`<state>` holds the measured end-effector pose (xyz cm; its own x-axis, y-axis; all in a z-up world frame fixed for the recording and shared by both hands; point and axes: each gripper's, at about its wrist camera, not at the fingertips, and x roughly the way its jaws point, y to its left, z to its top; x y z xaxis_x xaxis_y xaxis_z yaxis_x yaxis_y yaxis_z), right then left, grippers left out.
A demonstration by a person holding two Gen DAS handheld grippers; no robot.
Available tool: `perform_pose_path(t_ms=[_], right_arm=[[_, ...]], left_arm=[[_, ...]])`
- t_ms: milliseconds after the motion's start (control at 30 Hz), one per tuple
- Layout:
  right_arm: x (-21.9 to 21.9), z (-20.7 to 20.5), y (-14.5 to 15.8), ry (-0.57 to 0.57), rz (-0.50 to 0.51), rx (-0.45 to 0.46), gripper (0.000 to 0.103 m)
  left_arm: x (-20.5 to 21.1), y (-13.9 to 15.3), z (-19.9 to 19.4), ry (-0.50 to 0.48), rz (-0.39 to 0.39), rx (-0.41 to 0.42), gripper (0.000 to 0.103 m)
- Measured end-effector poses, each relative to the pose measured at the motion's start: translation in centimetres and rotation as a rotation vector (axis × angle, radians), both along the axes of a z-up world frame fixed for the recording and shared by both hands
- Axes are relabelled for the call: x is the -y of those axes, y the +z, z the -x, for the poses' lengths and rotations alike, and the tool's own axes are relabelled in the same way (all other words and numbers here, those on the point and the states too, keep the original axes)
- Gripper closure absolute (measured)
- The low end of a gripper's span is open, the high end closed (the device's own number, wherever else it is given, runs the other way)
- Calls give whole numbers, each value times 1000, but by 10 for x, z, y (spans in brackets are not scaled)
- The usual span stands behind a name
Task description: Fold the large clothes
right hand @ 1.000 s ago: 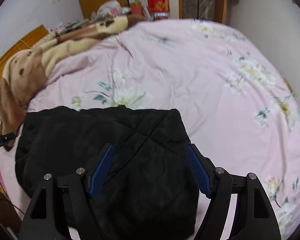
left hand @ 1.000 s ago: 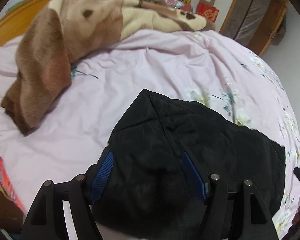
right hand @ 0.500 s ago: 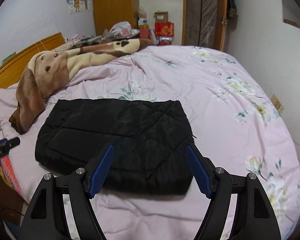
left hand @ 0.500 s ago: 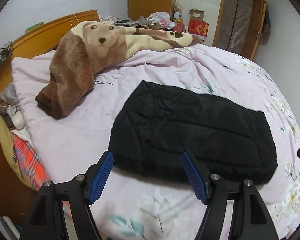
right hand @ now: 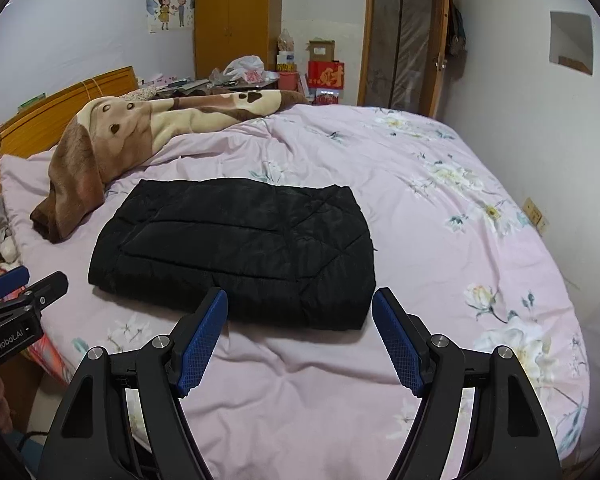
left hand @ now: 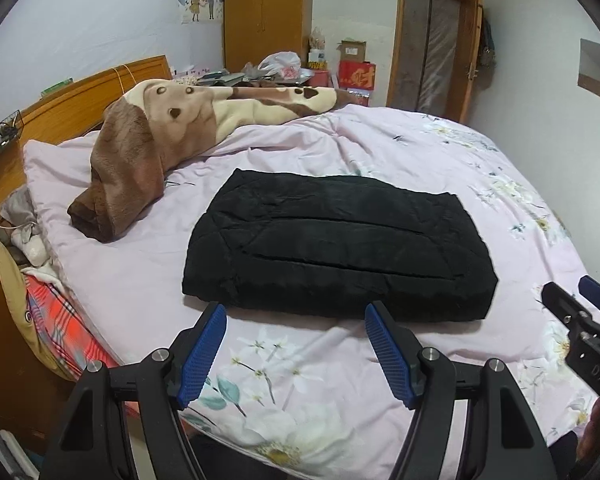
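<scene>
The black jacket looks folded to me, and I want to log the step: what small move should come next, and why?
Probably none on the black jacket itself: it lies as a flat, compact rectangle on the pink quilt. The left gripper and right gripper are open and clear of it, so I would just draw them back.

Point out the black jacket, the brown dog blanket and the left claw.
black jacket [left hand: 340, 248], left wrist view, middle of folded top.
brown dog blanket [right hand: 76, 168], right wrist view, brown ear.
left claw [left hand: 296, 352], left wrist view, between fingertips.
</scene>
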<state>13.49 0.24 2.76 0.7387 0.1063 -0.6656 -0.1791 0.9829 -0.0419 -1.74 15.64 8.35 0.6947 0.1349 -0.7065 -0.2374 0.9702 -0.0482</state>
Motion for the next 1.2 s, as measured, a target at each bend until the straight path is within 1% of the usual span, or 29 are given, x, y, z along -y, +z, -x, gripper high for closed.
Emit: perform_pose_path(t_ms=[200, 333, 667, 1000, 1100, 1200], right_arm=[[-3, 23, 5, 7, 1, 33, 28], [-4, 32, 10, 7, -3, 61, 28], [-9, 36, 11, 13, -8, 58, 28], [-10, 38, 11, 18, -9, 59, 28], [-11, 38, 11, 17, -10, 59, 28], [-10, 38, 11, 15, -11, 57, 28]], left_arm=[[12, 3, 14, -19, 7, 19, 30], [14, 1, 19, -11, 14, 18, 30], [17, -1, 22, -16, 14, 15, 30], [27, 0, 28, -24, 16, 40, 30], [32, 2, 29, -10, -20, 43, 30], [35, 3, 30, -15, -12, 43, 30]])
